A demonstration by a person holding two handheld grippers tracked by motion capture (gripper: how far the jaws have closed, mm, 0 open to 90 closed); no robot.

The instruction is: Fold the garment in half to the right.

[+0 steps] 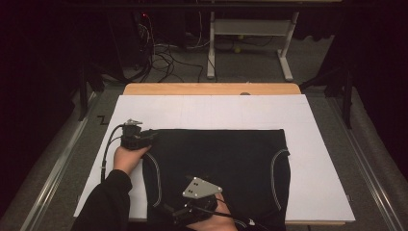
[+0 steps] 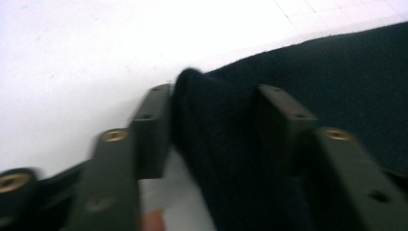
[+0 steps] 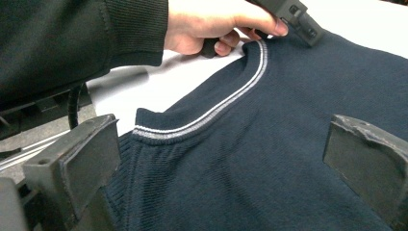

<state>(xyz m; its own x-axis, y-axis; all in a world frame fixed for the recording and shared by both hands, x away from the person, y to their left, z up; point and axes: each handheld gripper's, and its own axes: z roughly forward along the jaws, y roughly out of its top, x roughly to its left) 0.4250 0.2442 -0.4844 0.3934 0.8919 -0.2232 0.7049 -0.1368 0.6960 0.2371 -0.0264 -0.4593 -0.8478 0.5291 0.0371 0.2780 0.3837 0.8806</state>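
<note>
Navy knitted garment (image 1: 216, 168) lies flat on the white sheet (image 1: 317, 159) covering the table. Left gripper (image 2: 211, 115) pinches a raised fold at its far-left corner; right gripper (image 3: 221, 159) hovers wide open over its near hem.

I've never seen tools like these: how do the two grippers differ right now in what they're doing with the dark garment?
The left gripper has a bunched corner of the navy garment between its jaws; the right gripper has its jaws spread wide above flat fabric, gripping nothing. The left works at the garment's far left corner, the right at its near edge. Both are hand-held.
</note>
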